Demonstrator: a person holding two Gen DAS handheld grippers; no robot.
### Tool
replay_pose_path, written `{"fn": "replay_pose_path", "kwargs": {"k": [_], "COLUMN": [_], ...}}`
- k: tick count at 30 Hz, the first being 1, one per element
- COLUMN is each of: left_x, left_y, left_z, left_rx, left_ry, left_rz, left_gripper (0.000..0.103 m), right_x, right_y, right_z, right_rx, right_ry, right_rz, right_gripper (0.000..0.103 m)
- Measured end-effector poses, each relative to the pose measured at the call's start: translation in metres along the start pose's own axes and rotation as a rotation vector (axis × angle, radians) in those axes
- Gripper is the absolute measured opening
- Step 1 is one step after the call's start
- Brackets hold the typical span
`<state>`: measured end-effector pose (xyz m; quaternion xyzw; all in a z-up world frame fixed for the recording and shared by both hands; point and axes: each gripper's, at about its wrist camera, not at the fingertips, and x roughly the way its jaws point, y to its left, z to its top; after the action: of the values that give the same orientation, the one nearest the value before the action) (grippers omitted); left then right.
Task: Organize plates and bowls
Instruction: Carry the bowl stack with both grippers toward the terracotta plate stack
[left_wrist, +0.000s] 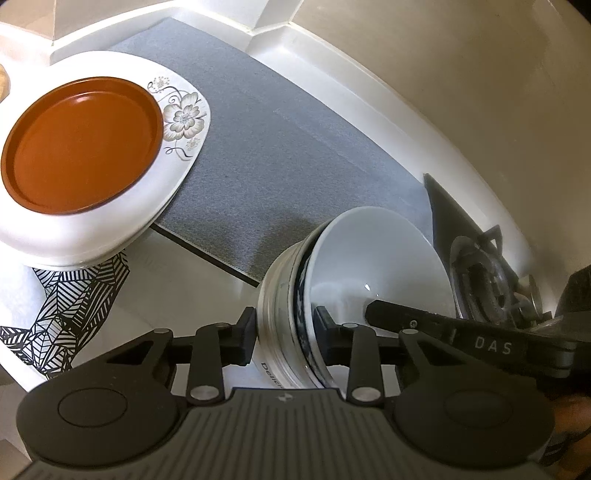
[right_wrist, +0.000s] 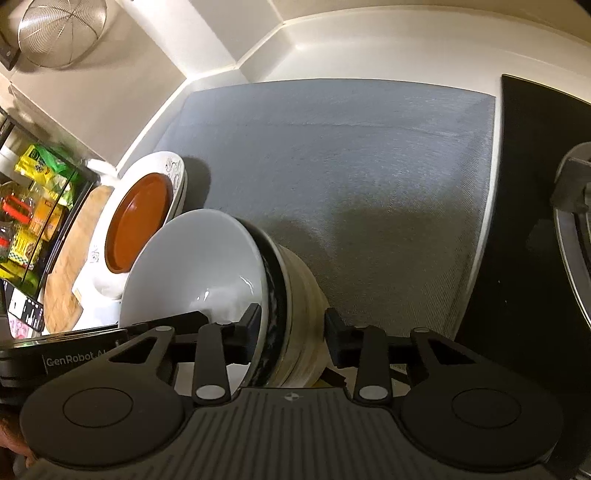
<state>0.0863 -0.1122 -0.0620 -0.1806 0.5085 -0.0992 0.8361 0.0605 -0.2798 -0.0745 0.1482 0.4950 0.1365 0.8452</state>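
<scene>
A stack of nested bowls (left_wrist: 369, 258), a white one on top of dark-rimmed and cream ones, sits at the grey mat's (left_wrist: 277, 147) near edge. My left gripper (left_wrist: 286, 332) is shut on the stack's rim, one pad inside the white bowl and one on the outer wall. In the right wrist view my right gripper (right_wrist: 293, 328) clamps the opposite rim of the stack of bowls (right_wrist: 195, 266) the same way. An orange plate (left_wrist: 81, 144) lies on a white floral plate (left_wrist: 184, 118) to the left. Whether the stack rests on the mat I cannot tell.
A gas burner (left_wrist: 487, 280) on a black hob (right_wrist: 535, 184) borders the grey mat (right_wrist: 351, 166) on the right. A black-and-white patterned cloth (left_wrist: 66, 306) lies under the floral plate. A wooden board (right_wrist: 74, 251), a shelf of packets (right_wrist: 29, 206) and a wire strainer (right_wrist: 59, 33) are at the left.
</scene>
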Motion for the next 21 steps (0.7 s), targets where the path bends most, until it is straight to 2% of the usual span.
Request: {"fn": "replay_pose_path", "kwargs": {"k": [6,11,16,21], "left_x": [-0.01,-0.027,-0.053,-0.073], "left_y": [0.001,0.008,0.039,0.088], "left_z": [0.013,0.039,0.068,0.096], "left_rx": [0.04,0.074,0.081,0.054], "left_ry": [-0.03,-0.071,-0.136,-0.177], "left_rz": [-0.055,-0.086,-0.083,-0.041], "left_gripper": [0.036,0.036,0.036,0.036], "right_x": [-0.015,-0.022,-0.017,0.014], "right_y": [0.01,0.031,0.071,0.125], "right_z": [0.004,0.02,0.042,0.065], "right_rx": [0.016,0.023,0.008,-0.026], "right_ry": [-0.062,-0.125,-0.171,-0.193], "right_rz": [-0.036,-0.071,-0.068,-0.044], "right_gripper": [0.038,0.038,0.038,0.038]}}
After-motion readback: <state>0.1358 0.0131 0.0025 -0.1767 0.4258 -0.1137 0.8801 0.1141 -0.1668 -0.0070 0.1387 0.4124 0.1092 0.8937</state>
